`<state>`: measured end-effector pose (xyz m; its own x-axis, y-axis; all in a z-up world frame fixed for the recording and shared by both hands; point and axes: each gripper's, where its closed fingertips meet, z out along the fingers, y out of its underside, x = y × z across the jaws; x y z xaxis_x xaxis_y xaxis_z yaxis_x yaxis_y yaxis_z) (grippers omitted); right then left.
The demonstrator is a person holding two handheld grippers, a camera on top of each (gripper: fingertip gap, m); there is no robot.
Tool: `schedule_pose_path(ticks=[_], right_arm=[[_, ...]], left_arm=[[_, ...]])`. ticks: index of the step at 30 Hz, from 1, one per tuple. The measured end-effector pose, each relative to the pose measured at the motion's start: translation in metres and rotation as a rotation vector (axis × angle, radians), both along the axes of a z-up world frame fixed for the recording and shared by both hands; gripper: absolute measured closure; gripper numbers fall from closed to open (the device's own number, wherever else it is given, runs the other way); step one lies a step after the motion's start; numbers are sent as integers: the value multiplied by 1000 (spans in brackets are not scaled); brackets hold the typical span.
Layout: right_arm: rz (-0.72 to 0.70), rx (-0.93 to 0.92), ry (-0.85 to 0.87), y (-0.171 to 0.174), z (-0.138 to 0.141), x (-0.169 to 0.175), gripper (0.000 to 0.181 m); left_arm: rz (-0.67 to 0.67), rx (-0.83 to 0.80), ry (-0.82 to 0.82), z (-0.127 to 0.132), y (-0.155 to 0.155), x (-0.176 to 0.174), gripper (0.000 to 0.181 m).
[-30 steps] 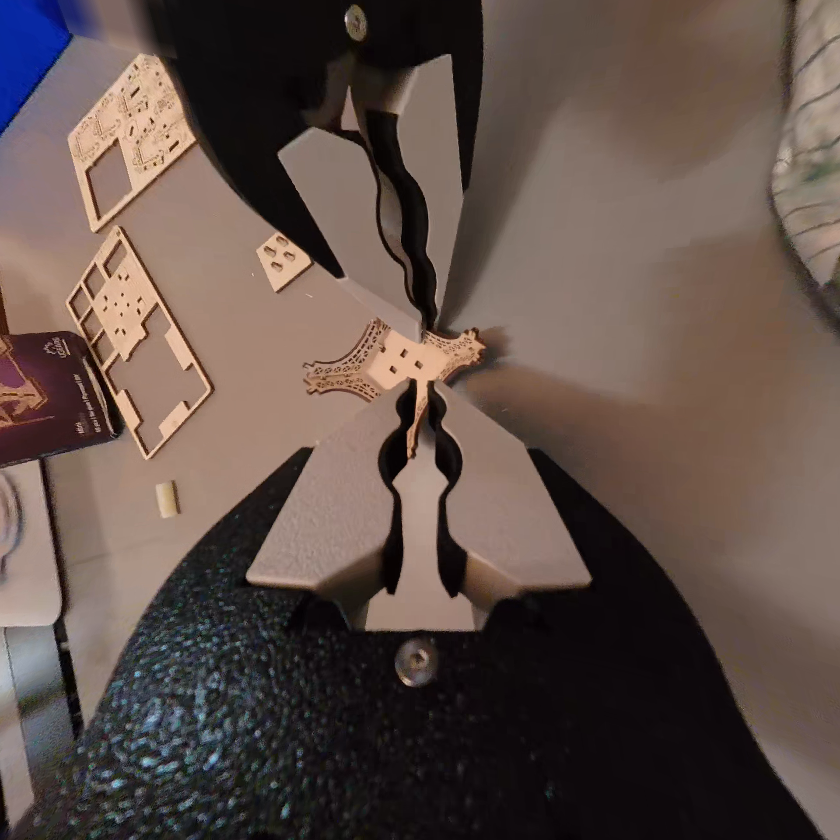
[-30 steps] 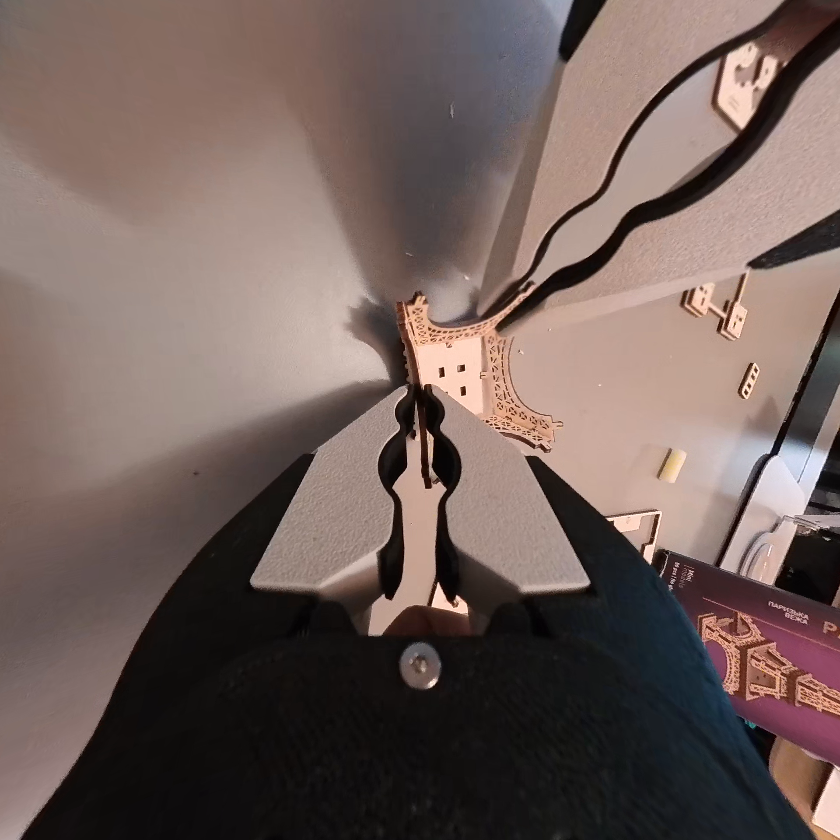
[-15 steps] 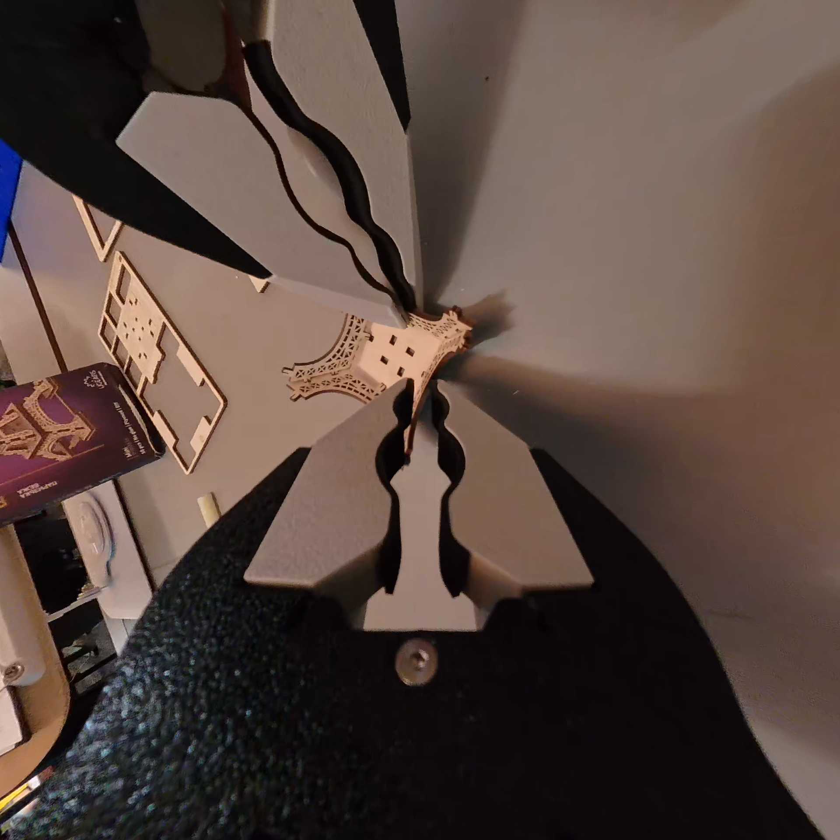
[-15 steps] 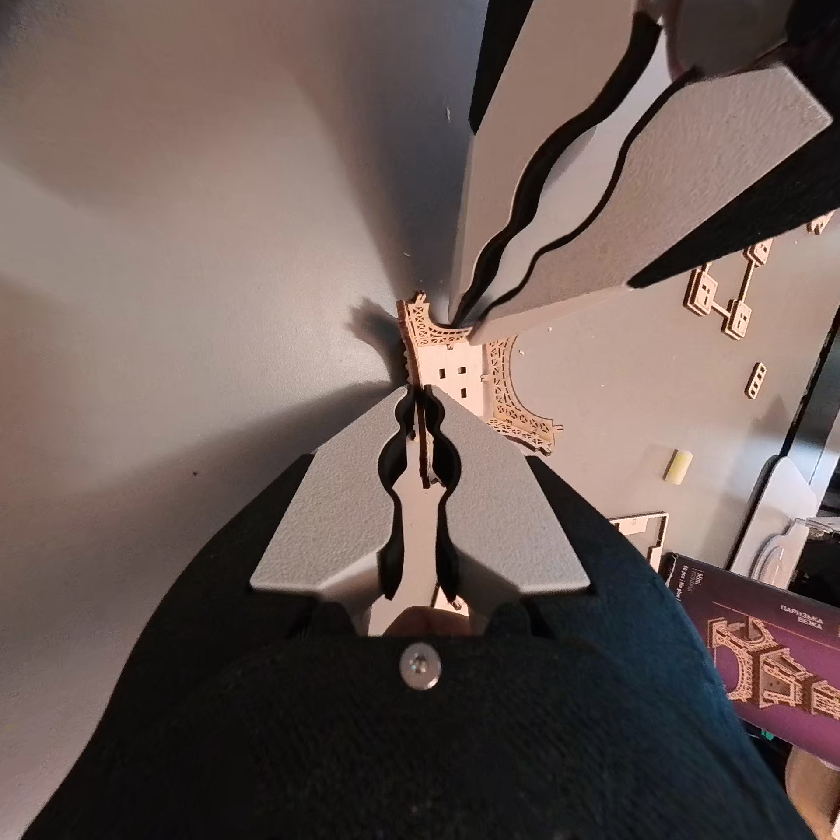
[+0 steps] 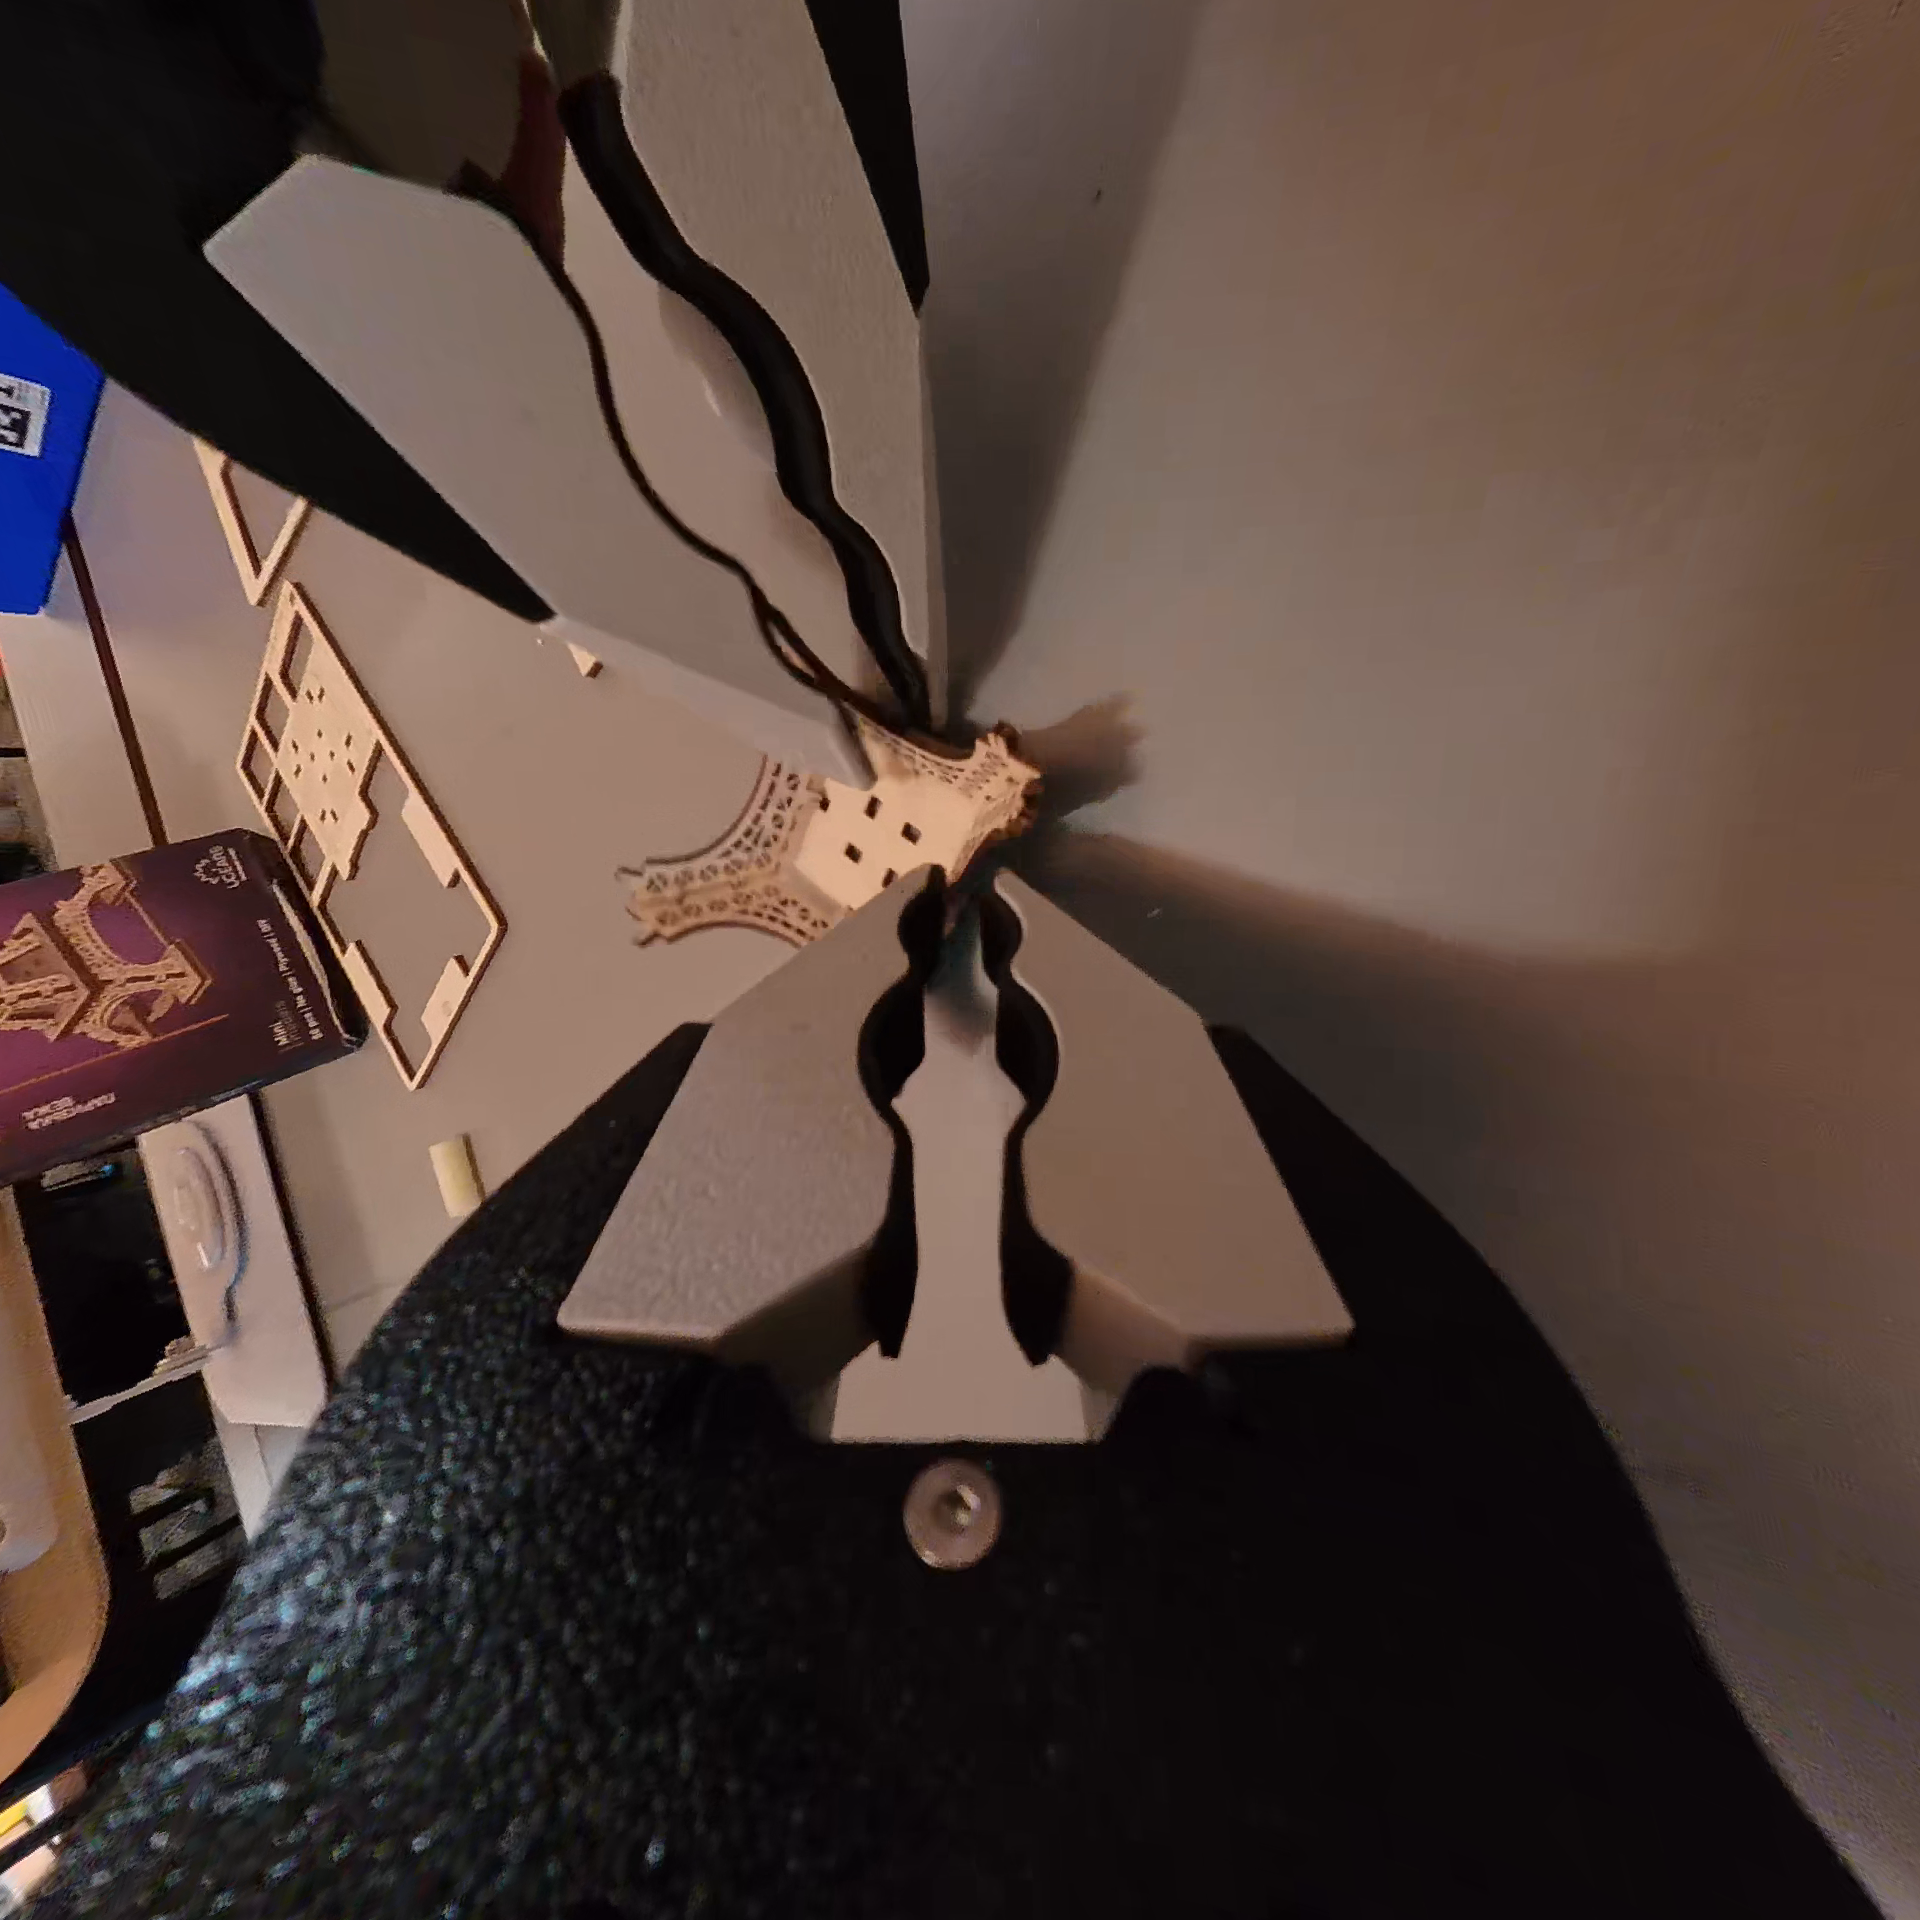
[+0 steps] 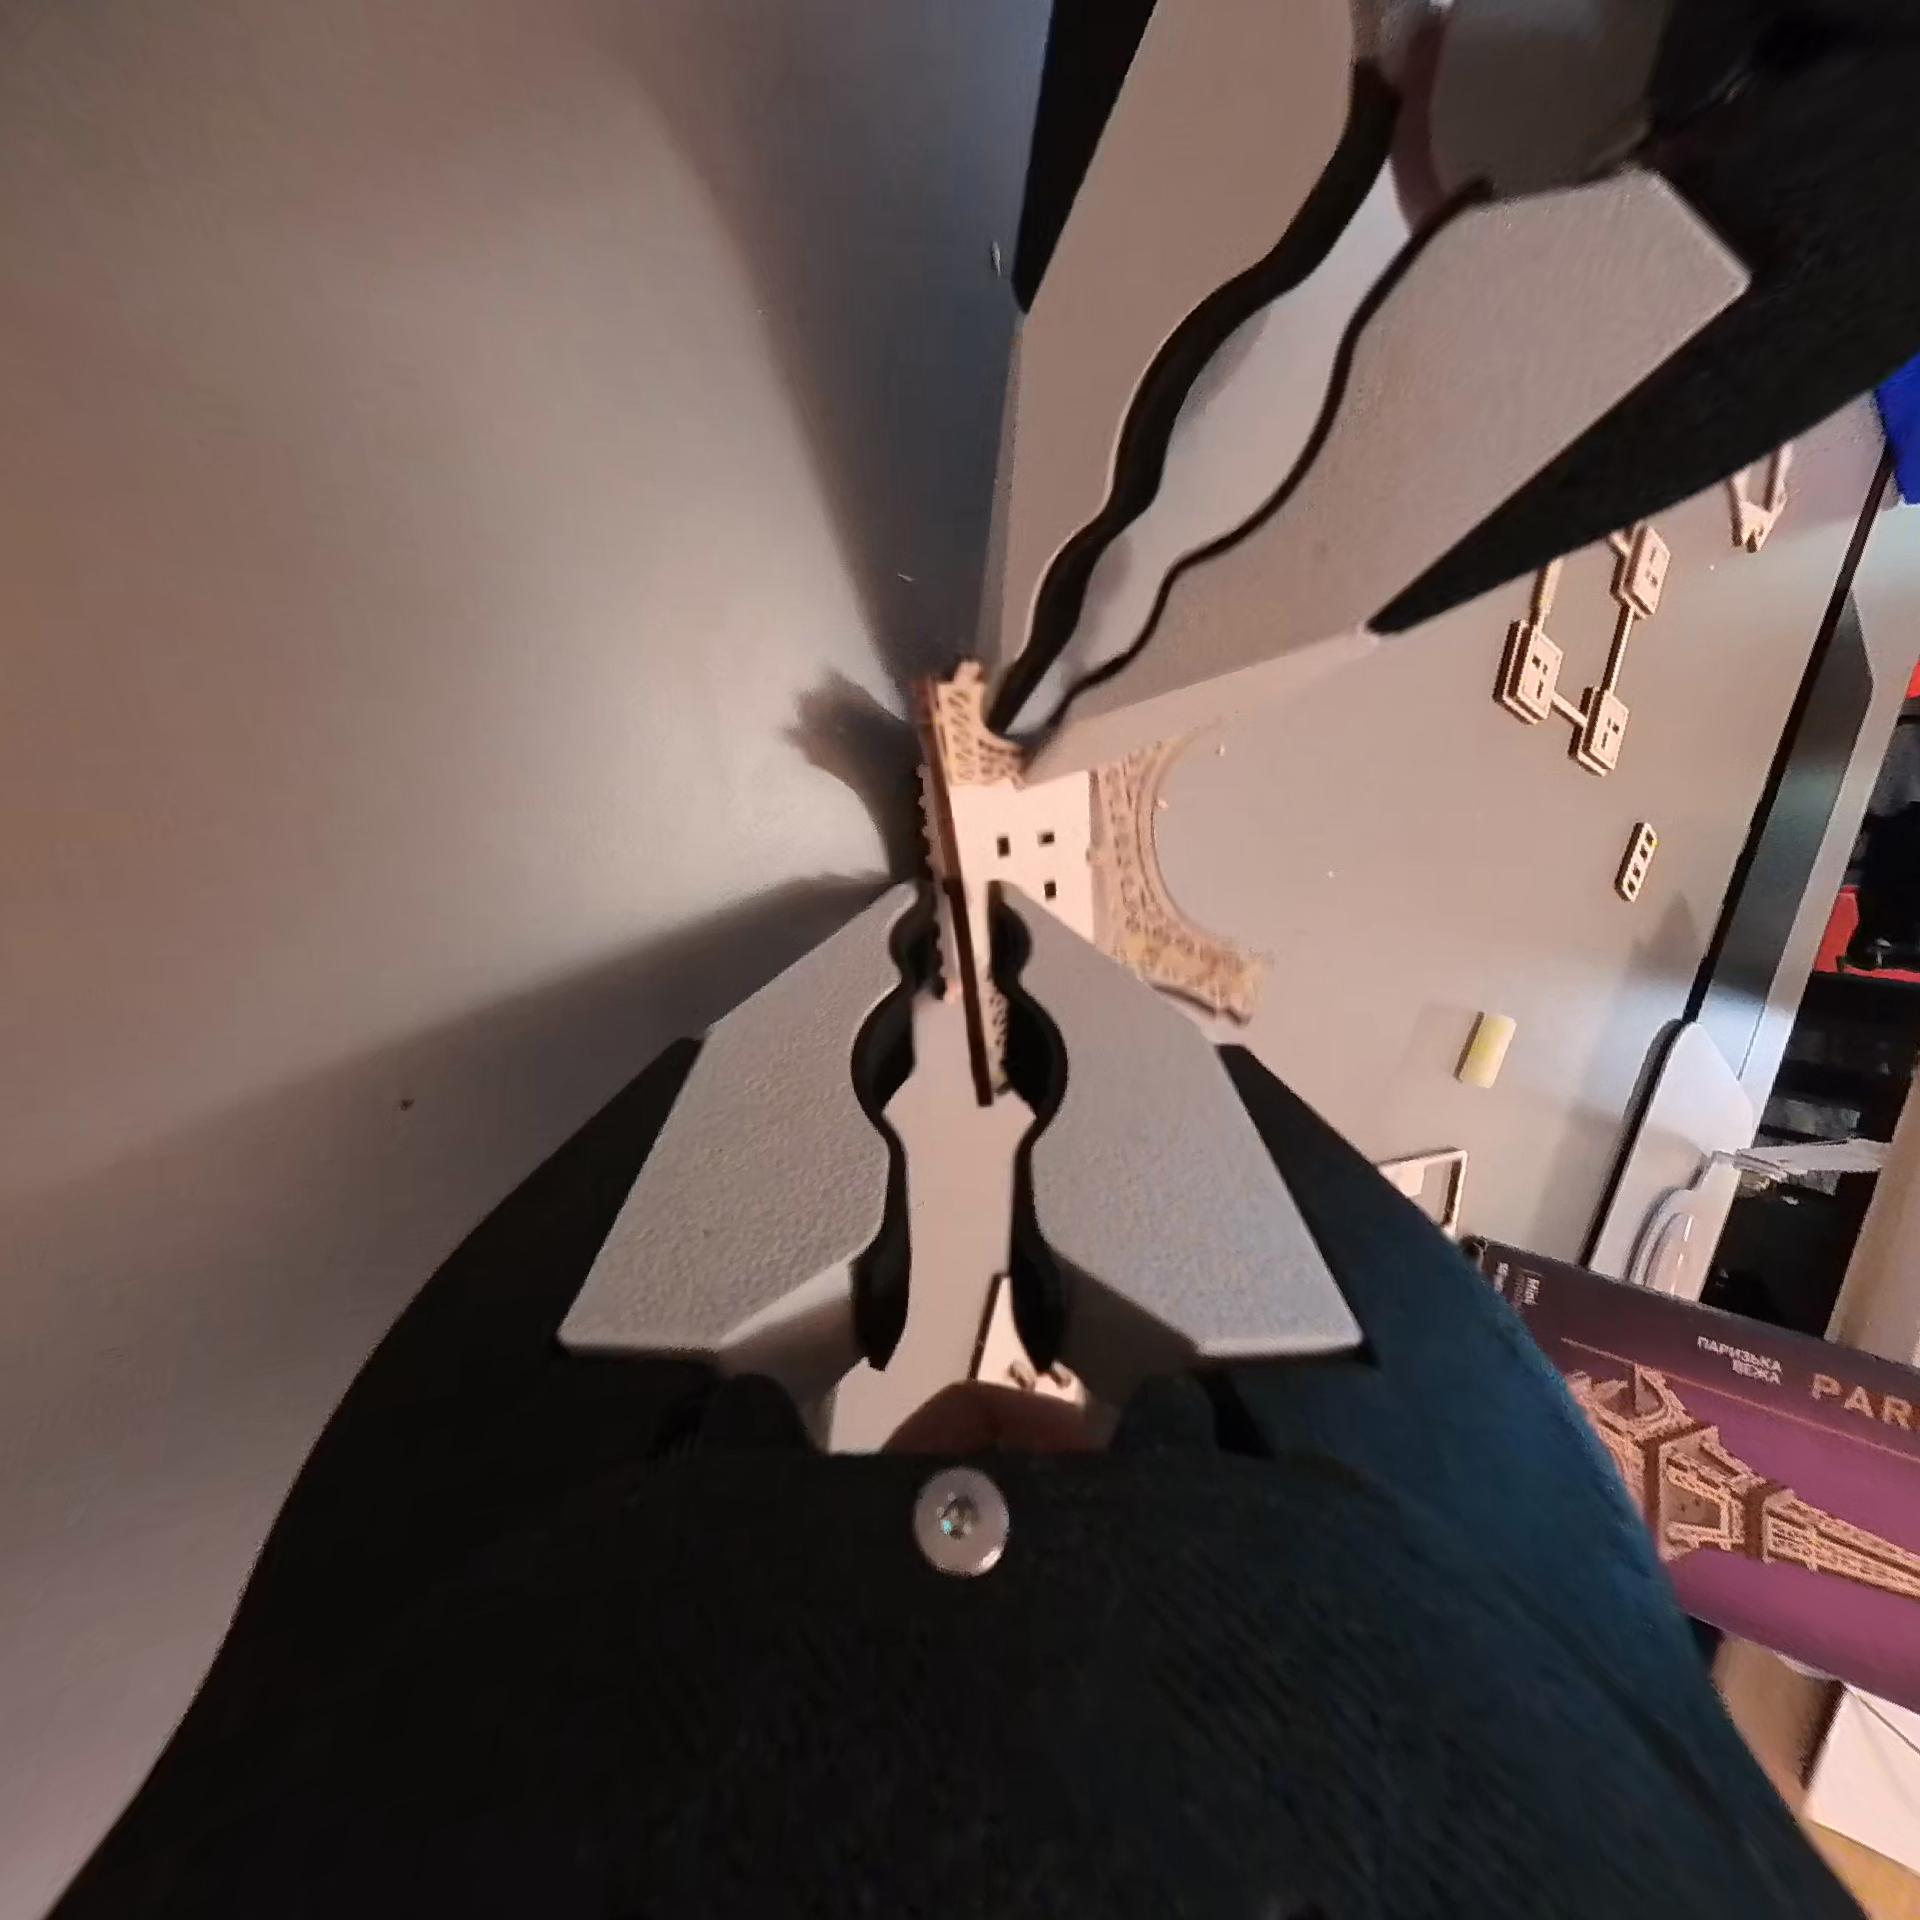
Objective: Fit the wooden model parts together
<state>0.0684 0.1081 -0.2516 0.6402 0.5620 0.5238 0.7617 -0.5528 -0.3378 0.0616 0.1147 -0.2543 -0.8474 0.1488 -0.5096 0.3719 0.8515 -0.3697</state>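
Note:
A small wooden tower model (image 5: 883,821) has a square plate with holes and lattice arch legs; it also shows in the right wrist view (image 6: 1029,831). My right gripper (image 6: 951,909) is shut on a thin lattice panel (image 6: 971,987) of the model, seen edge-on between the jaws. In the left wrist view it (image 5: 894,717) reaches in from the upper left. My left gripper (image 5: 964,891) pinches the model's near edge. In the right wrist view it (image 6: 1003,717) comes from the upper right and closes on the model's top lattice corner. The model is held just over the grey table (image 5: 1455,520).
A purple box (image 5: 156,987) lies at the table's edge and also shows in the right wrist view (image 6: 1714,1455). Punched-out wooden sheets (image 5: 353,831), a chain of small wooden parts (image 6: 1569,675), a small strip (image 6: 1638,873) and a pale yellow block (image 6: 1486,1049) lie on the table. A blue object (image 5: 31,468) is at the far left. Only a small space, under 4 cm, lies between the two pairs of fingers.
Both grippers stay closed on the model. The left gripper has swung around it, so the right gripper now reaches in from higher up and the purple box has slid further into view.

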Motion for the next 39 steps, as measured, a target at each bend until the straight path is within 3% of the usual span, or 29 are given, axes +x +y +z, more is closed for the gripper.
schedule_pose_path(ticks=[3, 8, 21, 26, 32, 35, 39], right_arm=[[-32, -18, -34, -5, 2, 7, 163], [11, -37, -14, -3, 4, -2, 179], [56, -223, 36, -7, -1, -4, 180], [-23, -168, 83, -9, -1, -2, 179], [-1, -184, 8, -10, -1, -1, 179], [14, -165, -21, -7, -2, -1, 180], [21, -156, -44, -8, -2, -1, 181]], left_arm=[[2, -7, 5, 1, 0, -2, 179], [-13, -13, 7, 1, 0, -3, 179], [18, -40, 75, 1, 1, -6, 178], [36, -25, 75, 1, 0, -5, 178], [54, -30, 133, 2, 1, -6, 177], [123, -144, 239, 10, 6, -3, 175], [287, -526, 415, 55, 6, 17, 181]])
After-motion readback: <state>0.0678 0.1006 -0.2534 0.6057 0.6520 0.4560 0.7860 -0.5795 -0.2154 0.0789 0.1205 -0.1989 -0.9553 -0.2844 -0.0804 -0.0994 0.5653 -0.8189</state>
